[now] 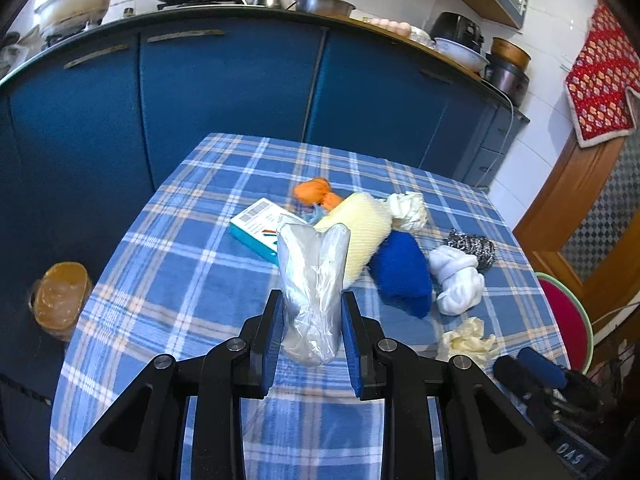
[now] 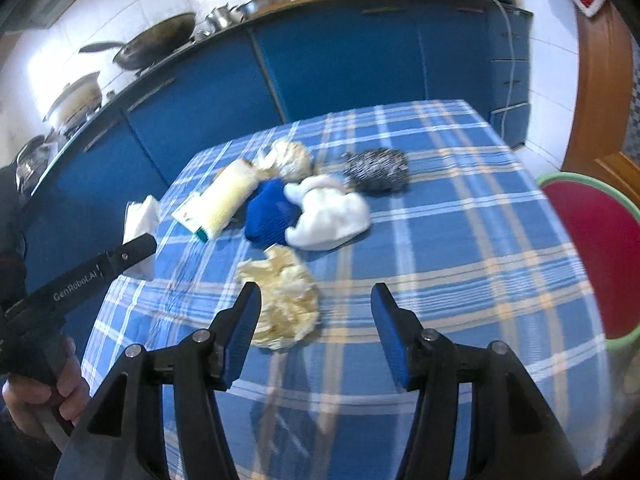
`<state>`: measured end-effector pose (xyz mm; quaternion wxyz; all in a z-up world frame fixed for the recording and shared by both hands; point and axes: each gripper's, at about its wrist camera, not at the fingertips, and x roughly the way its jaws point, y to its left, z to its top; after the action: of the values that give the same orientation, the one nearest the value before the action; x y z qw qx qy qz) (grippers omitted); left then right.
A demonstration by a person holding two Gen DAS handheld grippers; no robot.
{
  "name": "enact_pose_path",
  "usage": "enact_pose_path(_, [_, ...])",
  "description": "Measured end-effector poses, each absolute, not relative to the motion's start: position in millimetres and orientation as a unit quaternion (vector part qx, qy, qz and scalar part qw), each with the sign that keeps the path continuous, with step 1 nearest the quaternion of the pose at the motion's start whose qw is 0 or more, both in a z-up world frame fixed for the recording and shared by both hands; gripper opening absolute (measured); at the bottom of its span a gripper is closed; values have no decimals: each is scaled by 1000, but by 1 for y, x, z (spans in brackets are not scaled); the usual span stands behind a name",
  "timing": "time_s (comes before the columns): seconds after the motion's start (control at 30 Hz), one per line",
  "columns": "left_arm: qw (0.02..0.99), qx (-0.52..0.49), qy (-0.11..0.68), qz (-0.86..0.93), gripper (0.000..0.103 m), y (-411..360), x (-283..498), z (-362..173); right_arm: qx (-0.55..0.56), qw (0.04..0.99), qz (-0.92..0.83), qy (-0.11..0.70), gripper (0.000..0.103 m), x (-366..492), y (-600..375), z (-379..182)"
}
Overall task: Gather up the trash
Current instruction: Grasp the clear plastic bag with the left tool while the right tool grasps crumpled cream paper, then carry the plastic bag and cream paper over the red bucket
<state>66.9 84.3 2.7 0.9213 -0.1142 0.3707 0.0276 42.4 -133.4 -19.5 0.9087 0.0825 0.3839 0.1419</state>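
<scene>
— Where is the trash relative to each claw?

— The left gripper [image 1: 310,312] is clenched on a clear plastic bag [image 1: 312,280], held above the checked tablecloth [image 1: 180,272]. The right gripper [image 2: 316,300] is released; the crumpled yellowish wrapper [image 2: 286,296] lies on the cloth just beside its left finger, not squeezed.

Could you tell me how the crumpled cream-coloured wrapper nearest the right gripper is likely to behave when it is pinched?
The crumpled wrapper looks thin and creased, so probably light and easily squashed. Lying loose on the checked tablecloth, it may slide if nudged.
</scene>
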Motion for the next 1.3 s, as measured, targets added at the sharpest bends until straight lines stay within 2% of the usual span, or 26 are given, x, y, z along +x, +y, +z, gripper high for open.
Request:
enact_pose_path(0.27, [920, -119, 373, 28, 28, 88, 64, -2, 69, 893, 155, 416, 59, 55, -110, -43])
enact_pose_path(0.33, [920, -119, 374, 26, 28, 86, 64, -1, 66, 890, 158, 422, 56, 56, -107, -48])
enact_pose_path(0.4, [920, -118, 374, 25, 28, 85, 64, -1, 66, 887, 162, 426, 39, 57, -106, -52])
enact_pose_path(0.43, [920, -117, 374, 23, 28, 83, 64, -1, 61, 888, 160, 426, 38, 57, -106, -53])
enact_pose_path(0.5, [920, -116, 374, 21, 28, 82, 65, -1, 57, 890, 162, 422, 28, 55, -107, -52])
enact_pose_path(0.57, [920, -114, 374, 17, 28, 78, 65, 0, 57, 893, 163, 416, 25, 53, -108, -49])
enact_pose_path(1.3, [916, -84, 383, -84, 28, 0, 70, 12, 105, 923, 100, 356, 24, 22, -186, -5])
